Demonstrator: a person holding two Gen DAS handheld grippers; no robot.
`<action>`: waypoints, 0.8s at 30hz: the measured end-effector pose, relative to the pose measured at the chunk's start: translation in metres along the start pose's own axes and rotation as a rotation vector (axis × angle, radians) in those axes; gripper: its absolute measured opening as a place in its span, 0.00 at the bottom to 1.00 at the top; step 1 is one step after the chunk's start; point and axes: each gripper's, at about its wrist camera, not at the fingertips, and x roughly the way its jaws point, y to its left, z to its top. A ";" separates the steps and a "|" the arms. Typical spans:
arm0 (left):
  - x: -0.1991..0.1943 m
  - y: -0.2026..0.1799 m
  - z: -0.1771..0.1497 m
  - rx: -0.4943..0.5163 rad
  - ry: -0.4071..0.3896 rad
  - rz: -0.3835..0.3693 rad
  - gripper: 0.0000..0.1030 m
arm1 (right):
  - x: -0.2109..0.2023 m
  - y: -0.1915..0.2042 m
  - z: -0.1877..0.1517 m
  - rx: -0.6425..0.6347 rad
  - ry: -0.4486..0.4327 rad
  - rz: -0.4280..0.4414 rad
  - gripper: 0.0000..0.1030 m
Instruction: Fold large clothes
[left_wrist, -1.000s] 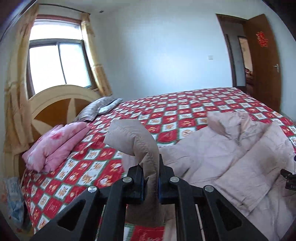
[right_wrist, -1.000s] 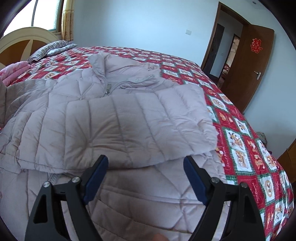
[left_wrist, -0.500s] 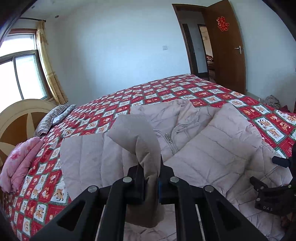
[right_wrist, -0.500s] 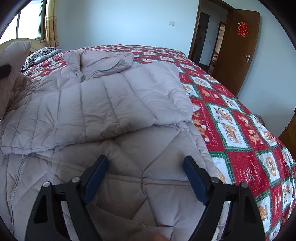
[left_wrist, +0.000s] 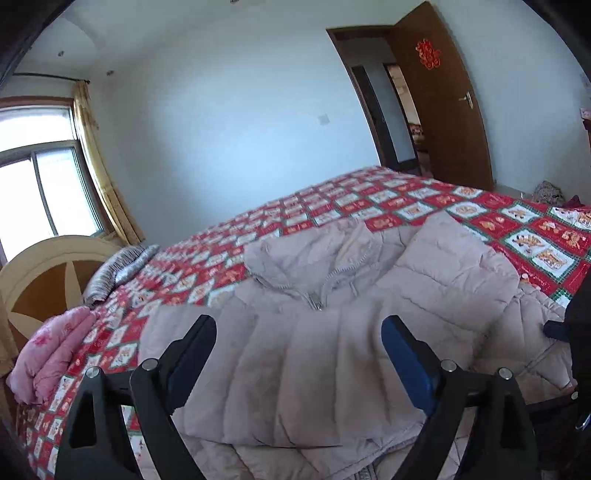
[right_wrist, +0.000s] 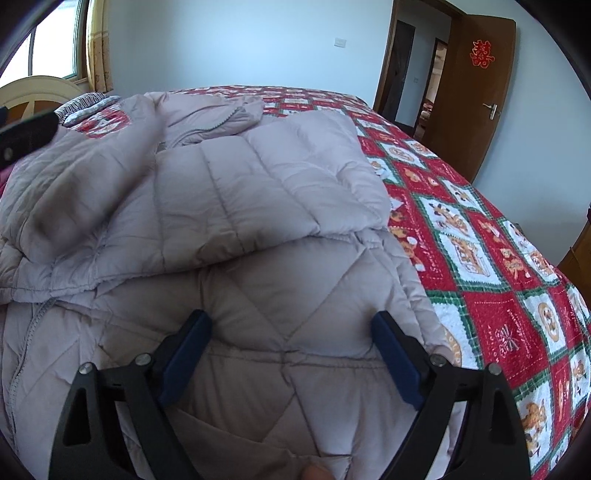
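A pale pink-grey quilted down jacket lies spread on the bed, both sleeves folded across its front. My left gripper hovers just above the left sleeve; its jaws are opening wide and nothing is pinched between them. My right gripper hangs over the jacket's lower body near the right hem. Its jaws are opening a little further, with only flat quilted fabric below them and no pad pressing on it. A tip of the left gripper shows at the far left of the right wrist view.
The bed carries a red, white and green patterned cover. A folded pink quilt and a striped pillow lie by the round headboard. A brown door stands open at the right.
The left gripper carried the sleeve rightward over the jacket's front, then let it go and opened wide. The right gripper sank slightly toward the lower body and stayed open.
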 end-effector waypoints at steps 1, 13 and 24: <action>-0.004 0.004 0.001 0.007 -0.010 0.003 0.91 | 0.000 0.000 0.000 0.001 0.000 0.002 0.89; 0.064 0.125 -0.082 -0.157 0.290 0.245 0.92 | -0.039 0.007 0.038 0.162 -0.049 0.295 0.89; 0.072 0.143 -0.107 -0.275 0.312 0.178 0.92 | 0.001 0.072 0.052 0.005 0.065 0.403 0.14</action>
